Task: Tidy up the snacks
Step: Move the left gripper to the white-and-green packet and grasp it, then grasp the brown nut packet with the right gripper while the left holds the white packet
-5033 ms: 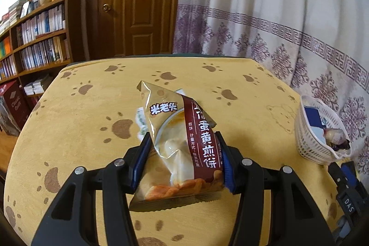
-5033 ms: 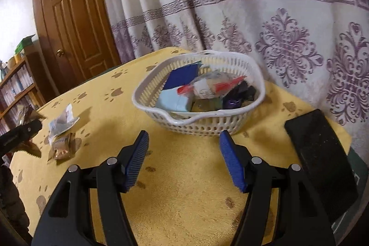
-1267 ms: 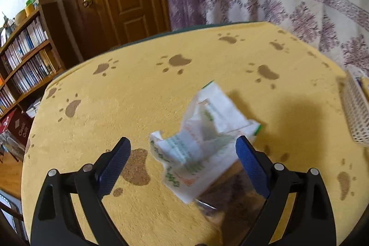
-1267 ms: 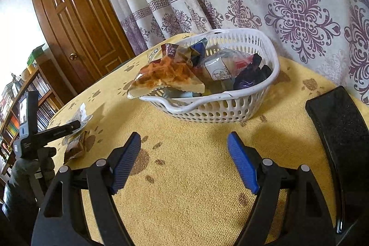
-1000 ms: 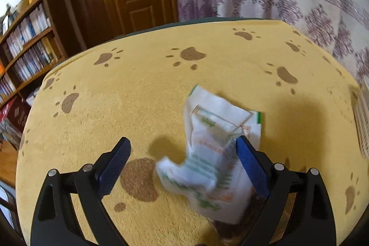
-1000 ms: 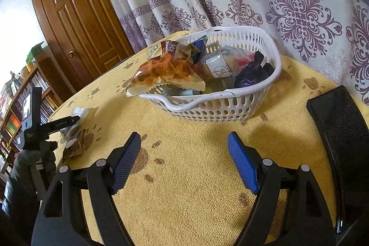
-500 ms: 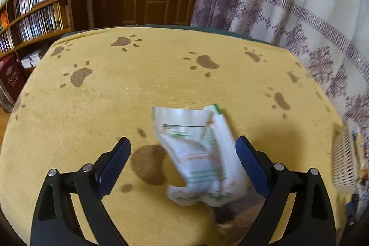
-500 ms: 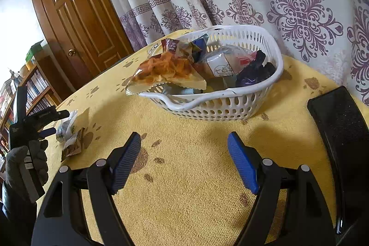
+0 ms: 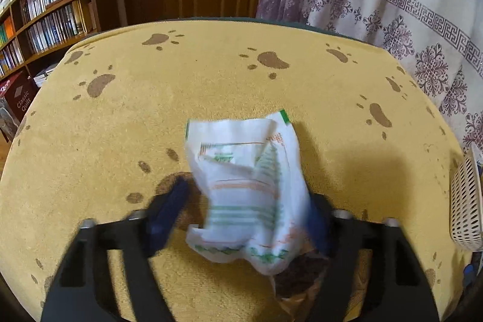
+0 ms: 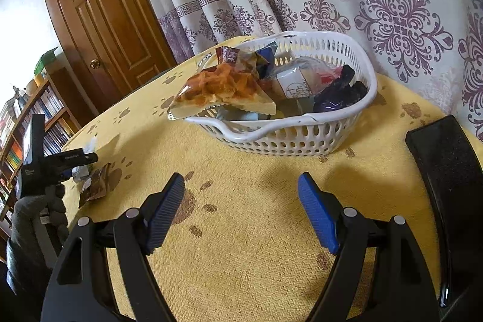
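Between the blue pads of the left gripper (image 9: 241, 219) sits a crumpled white snack packet (image 9: 247, 186) with green and orange print, lying on the yellow paw-print tablecloth (image 9: 120, 125). Its jaws have just been closing around the packet and are blurred; the right-hand pad is against the packet's edge, the left-hand pad looks a little apart from it, and I cannot tell whether the grip has closed. A darker brown wrapper (image 9: 302, 276) pokes out from under the white packet's near corner.

Off to the side, the right gripper (image 10: 241, 213) hovers low over bare cloth with its jaws spread wide and nothing between them. From there the left gripper (image 10: 75, 162) shows small at the table's edge, held by a grey-gloved hand (image 10: 33, 213), with the packets just beside its tips.

Beyond the right gripper stands a white plastic basket (image 10: 286, 138), well apart from the white packet. It is heaped with snacks: a clear bag of orange crackers (image 10: 223, 89) lies tilted over its near rim, with darker wrappers behind. A black flat object (image 10: 443, 171) lies to its right. Behind everything hang a patterned curtain (image 10: 362, 5) and a wooden door (image 10: 102, 14).
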Tool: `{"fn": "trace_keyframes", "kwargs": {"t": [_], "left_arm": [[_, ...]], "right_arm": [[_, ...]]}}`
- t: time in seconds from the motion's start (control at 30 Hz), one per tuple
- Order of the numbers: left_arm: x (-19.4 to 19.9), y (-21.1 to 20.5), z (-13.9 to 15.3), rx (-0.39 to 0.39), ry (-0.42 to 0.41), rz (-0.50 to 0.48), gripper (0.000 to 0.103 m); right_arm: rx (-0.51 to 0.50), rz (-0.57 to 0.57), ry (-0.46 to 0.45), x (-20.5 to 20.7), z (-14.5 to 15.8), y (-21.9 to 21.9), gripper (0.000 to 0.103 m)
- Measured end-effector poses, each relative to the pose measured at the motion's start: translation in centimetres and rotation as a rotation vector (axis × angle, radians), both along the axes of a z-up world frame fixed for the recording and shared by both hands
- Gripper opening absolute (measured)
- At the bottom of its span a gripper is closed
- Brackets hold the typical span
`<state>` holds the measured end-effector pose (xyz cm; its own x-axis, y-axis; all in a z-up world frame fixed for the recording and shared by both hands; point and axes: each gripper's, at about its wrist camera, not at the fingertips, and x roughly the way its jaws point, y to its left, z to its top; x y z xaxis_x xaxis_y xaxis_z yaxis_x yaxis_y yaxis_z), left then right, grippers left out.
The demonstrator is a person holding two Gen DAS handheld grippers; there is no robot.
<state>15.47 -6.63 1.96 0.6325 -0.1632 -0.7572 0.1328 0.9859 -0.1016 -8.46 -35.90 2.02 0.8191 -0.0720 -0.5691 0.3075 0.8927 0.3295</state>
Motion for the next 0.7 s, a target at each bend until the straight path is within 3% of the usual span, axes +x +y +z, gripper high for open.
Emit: {"fn": "trace_keyframes", "kwargs": {"t": [0.07, 0.17, 0.27, 0.37, 0.53, 0.7], "left_arm": [[-0.1, 0.8, 0.2, -0.047, 0.004, 0.003, 0.043], [-0.5, 1.8, 0.6, -0.106, -0.007, -0.003, 0.038], [-1.0, 2.2, 1.3, -0.121, -0.039, -0.009, 0.035], [-1.3, 2.8, 2.2, -0.148, -0.065, -0.007, 0.034], [-2.0, 3.8, 4.0, -0.173, -0.117, 0.003, 0.033], [-2.2, 5.3, 5.1, -0.226, -0.135, 0.021, 0.033]], "right_arm": [[-0.015, 0.012, 0.007, 0.2, 0.1, 0.3, 0.079], [-0.064, 0.037, 0.014, 0.4, 0.5, 1.3, 0.079], [-0.116, 0.092, 0.004, 0.7, 1.6, 3.1, 0.079], [-0.112, 0.231, 0.003, 2.1, 2.8, 5.8, 0.079], [-0.084, 0.458, 0.063, 6.4, 2.8, 10.9, 0.079], [-0.09, 0.571, 0.123, 10.5, 2.4, 14.8, 0.079]]}}
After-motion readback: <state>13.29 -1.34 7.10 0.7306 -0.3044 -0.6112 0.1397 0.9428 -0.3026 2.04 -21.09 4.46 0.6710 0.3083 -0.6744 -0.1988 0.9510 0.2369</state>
